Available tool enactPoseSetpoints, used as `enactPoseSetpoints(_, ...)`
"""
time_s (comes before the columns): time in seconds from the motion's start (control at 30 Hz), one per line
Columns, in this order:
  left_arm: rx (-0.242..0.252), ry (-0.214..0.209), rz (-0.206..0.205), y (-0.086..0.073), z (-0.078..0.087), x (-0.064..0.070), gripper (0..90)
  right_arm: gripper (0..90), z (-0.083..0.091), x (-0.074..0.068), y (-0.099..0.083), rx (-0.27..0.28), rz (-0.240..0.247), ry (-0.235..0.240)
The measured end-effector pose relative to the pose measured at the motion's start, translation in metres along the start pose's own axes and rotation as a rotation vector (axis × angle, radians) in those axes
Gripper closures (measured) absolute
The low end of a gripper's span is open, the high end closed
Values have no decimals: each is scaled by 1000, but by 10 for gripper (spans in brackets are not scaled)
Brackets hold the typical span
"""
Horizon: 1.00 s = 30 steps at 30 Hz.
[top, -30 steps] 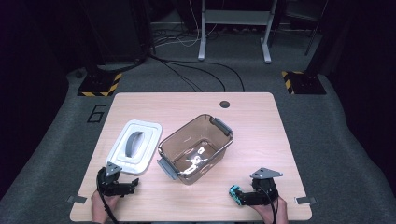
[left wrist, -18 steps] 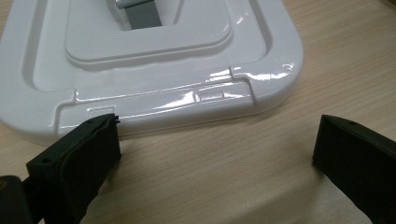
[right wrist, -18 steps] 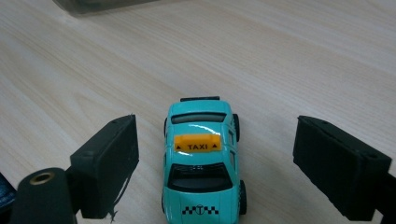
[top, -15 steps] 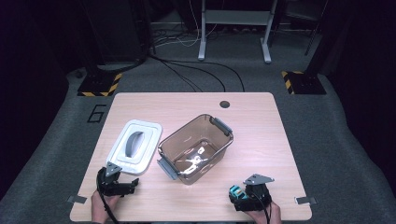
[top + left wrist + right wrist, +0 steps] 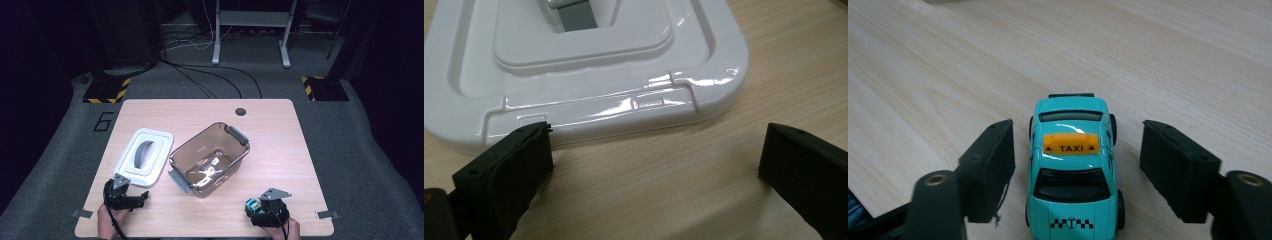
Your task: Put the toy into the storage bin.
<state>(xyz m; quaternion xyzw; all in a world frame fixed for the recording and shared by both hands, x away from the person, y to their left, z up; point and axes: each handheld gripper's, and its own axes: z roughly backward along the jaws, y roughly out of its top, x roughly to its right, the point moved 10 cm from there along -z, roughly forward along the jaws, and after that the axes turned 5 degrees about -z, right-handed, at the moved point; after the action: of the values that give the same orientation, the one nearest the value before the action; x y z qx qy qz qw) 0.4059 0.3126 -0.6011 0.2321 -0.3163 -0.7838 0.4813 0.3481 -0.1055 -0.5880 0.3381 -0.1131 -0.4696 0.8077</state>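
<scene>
Right gripper (image 5: 1075, 170) open astride teal toy taxi (image 5: 1074, 165), not yet clamped, near clear brown box (image 5: 210, 159). Left gripper (image 5: 654, 150) open just short of white lid (image 5: 589, 75) beside box. Box empty; grasping, loading, lidding all apparently left.

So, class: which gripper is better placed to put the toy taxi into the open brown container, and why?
Right. The right gripper has its open jaws on either side of the toy taxi. The left gripper faces the white lid, away from the container.
</scene>
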Motion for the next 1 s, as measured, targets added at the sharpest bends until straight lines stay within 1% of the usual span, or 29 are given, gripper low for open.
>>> enactPoseSetpoints(0.07,0,0,0,0,0,0,4,359,0,0,-1,-6,5,0)
enactPoseSetpoints(0.1,0,0,0,0,0,0,4,376,1,-2,-1,-6,-12,2)
enactPoseSetpoints(0.17,0,0,0,0,0,0,4,404,1,0,-1,0,6,0)
enactPoseSetpoints(0.2,0,0,0,0,0,0,4,411,2,0,-2,-4,16,2)
enactPoseSetpoints(0.27,0,0,0,0,0,0,4,415,2,-3,-2,1,-4,4)
enactPoseSetpoints(0.33,0,0,0,0,0,0,4,414,2,-2,-3,4,1,3)
enactPoseSetpoints(0.37,0,0,0,0,0,0,4,417,1,-2,-2,5,12,3)
enactPoseSetpoints(0.47,0,0,0,0,0,0,4,488,1,-3,-2,10,26,-3)
enactPoseSetpoints(0.5,0,0,0,0,0,0,4,490,1,-2,-2,10,27,-7)
enactPoseSetpoints(0.57,0,0,0,0,0,0,4,494,1,-3,-2,17,17,0)
enactPoseSetpoints(0.67,0,0,0,0,0,0,4,498,1,-2,-2,28,34,-2)
enactPoseSetpoints(0.9,1,2,1,0,0,0,8,500,4,-2,0,40,26,-10)
enactPoseSetpoints(0.93,2,2,1,0,0,0,8,500,4,-1,1,44,33,-10)
enactPoseSetpoints(0.97,2,2,1,0,0,0,8,500,5,-1,2,49,33,-10)
enactPoseSetpoints(1.0,1,2,1,0,0,0,8,500,5,-2,2,50,22,-7)
